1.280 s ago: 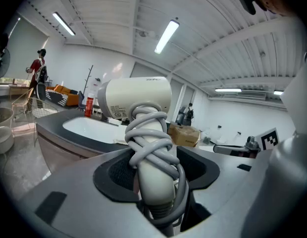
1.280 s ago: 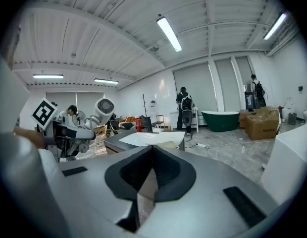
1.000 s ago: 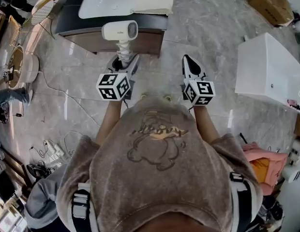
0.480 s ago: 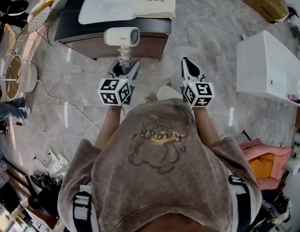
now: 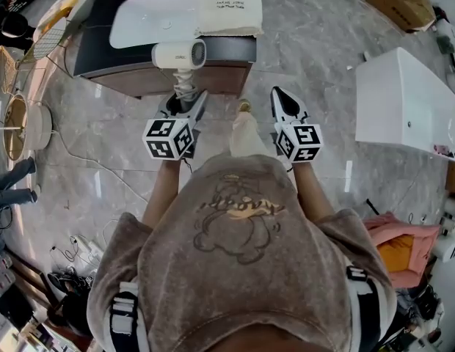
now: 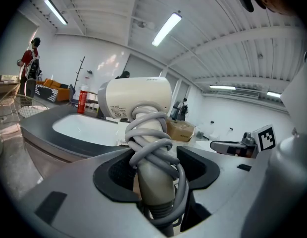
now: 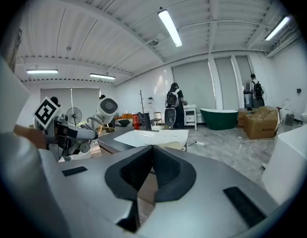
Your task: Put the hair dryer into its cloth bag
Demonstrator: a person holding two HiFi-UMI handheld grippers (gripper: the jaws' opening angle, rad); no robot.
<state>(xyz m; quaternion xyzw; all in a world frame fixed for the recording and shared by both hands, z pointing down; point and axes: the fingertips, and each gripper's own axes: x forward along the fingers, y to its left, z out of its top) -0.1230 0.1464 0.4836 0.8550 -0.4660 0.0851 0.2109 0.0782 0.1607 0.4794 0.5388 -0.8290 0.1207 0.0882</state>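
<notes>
I'm holding the dryer (image 5: 180,53) upright in the left gripper (image 5: 185,105), whose jaws are clamping wide on its handle. In the left gripper view the grey cord (image 6: 149,133) is coiling round that handle in several loops and running down between the black pads, while the cream barrel is sitting above them, lying across the frame. In the head view the dryer is showing in the upper middle, a little left of centre, its barrel lying over the front edge of the dark table (image 5: 92,46), with the nozzle end facing right. The bag (image 5: 229,9), cream with small print on it, is lying flat on that table at the top centre of the frame, up and to the right of the dryer and overlapping the right end of the white basin (image 5: 147,17). I'm keeping the right gripper (image 5: 280,95) level with the left one, right of centre, out over the marble floor (image 5: 315,50); its jaws are meeting with nothing between them, as its own view is showing plainly. My trouser leg (image 5: 244,132) is showing between the two grippers. A white tub (image 5: 403,101) is standing at the right edge, and a cardboard box (image 5: 400,2) is sitting in the upper right corner.
</notes>
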